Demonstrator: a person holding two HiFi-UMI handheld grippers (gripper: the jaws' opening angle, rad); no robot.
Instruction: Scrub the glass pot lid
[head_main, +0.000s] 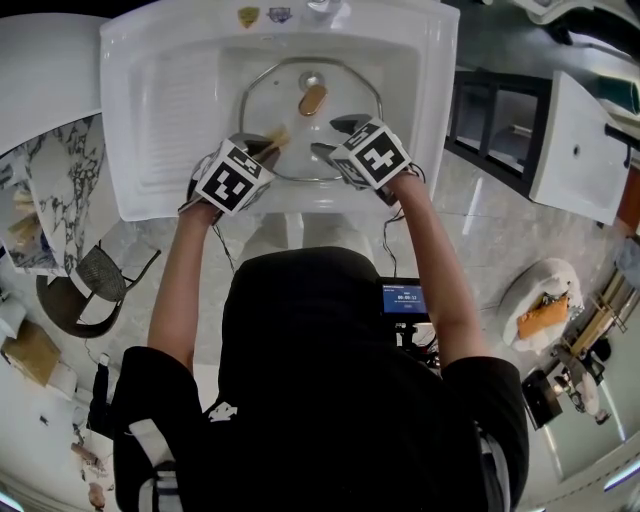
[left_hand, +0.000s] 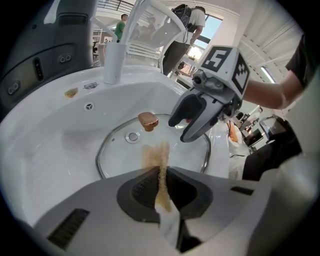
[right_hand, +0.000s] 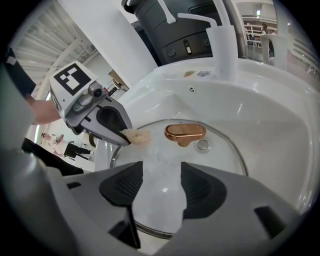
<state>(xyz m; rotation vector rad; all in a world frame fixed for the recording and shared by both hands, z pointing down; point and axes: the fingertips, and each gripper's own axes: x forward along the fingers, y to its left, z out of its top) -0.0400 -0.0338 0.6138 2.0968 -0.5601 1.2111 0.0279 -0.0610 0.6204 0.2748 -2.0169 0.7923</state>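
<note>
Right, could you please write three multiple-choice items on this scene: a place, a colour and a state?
1. Where does the round glass pot lid lie? A. in the white sink basin B. on a chair C. on the floor
2. What colour is the lid's oblong handle? A. blue B. copper C. green
3. How is the right tool? A. shut on the handle B. shut on a sponge C. open and empty
1 A, the basin walls surround it; 2 B, it gleams copper; 3 C, its jaws stand apart over bare glass.
</note>
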